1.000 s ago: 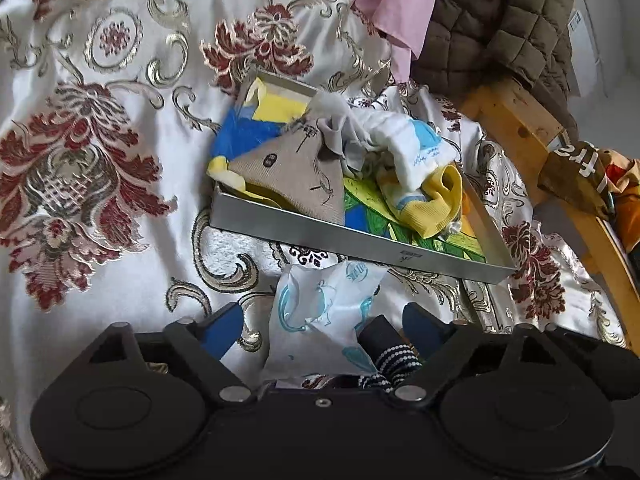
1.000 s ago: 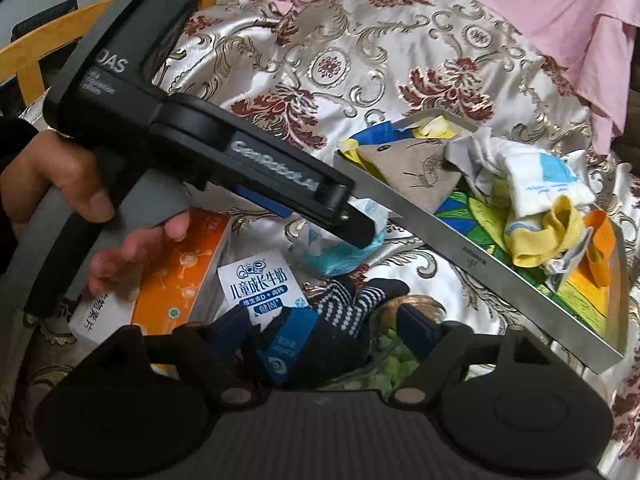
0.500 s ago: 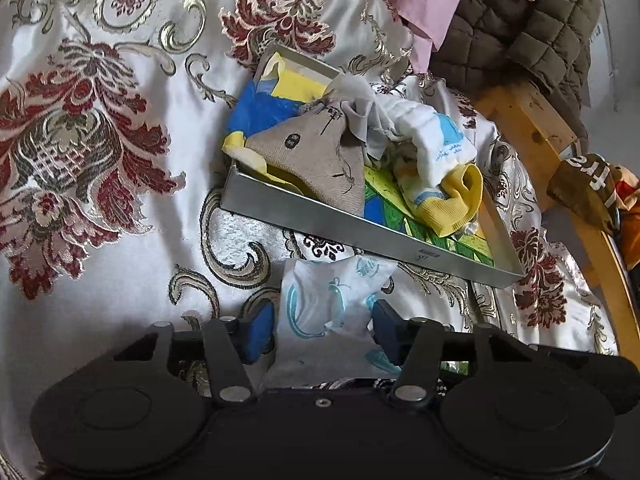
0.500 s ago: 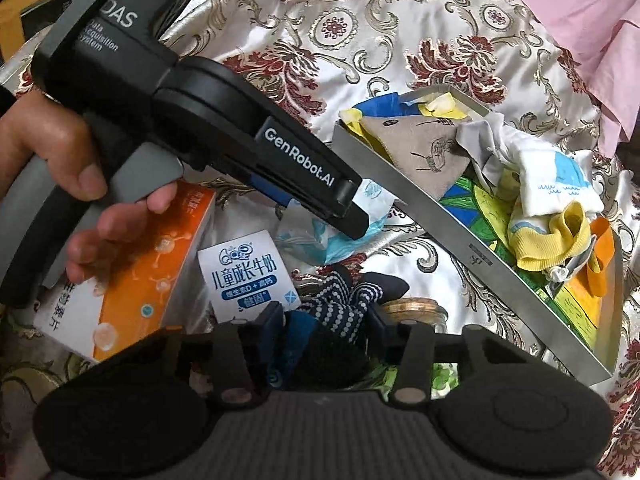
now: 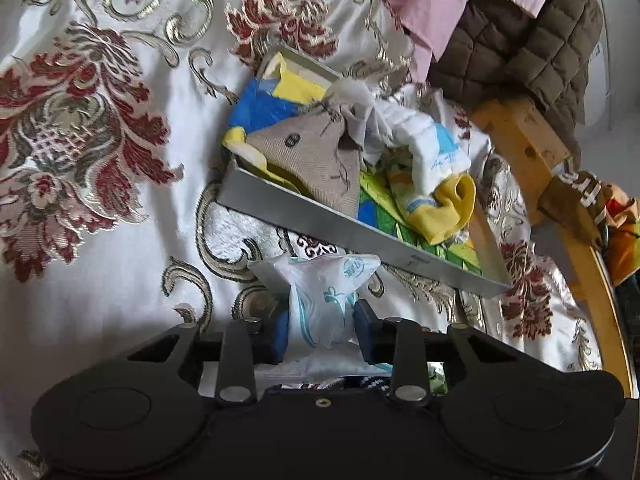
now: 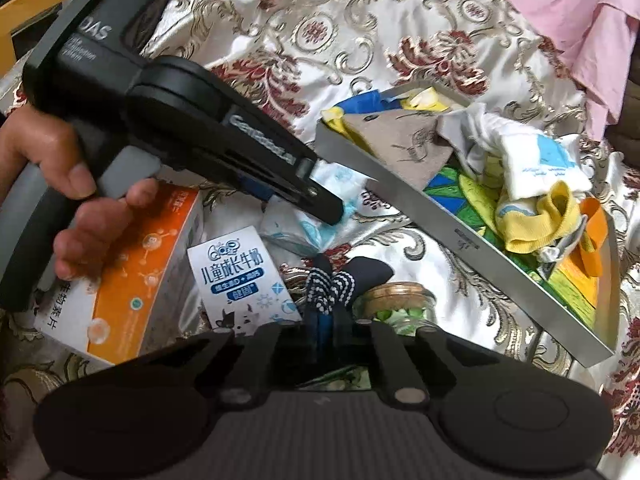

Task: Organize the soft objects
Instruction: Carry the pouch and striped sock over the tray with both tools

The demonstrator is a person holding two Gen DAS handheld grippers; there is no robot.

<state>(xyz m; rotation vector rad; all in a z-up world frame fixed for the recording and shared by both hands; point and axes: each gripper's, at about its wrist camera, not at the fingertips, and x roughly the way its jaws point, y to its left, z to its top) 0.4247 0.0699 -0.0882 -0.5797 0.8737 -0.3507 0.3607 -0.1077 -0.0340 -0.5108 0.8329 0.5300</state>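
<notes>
While the left claw pinches a crumpled white-and-teal packet, the right claw grips a dark sock — dotted cuff.

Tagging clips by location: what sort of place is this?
Probably a home bedroom or living room: a brocade cover draped over a wooden frame, a quilted jacket, and a tray of small socks.

Brocade-covered bed under metal tray, boxes, jar.
</notes>
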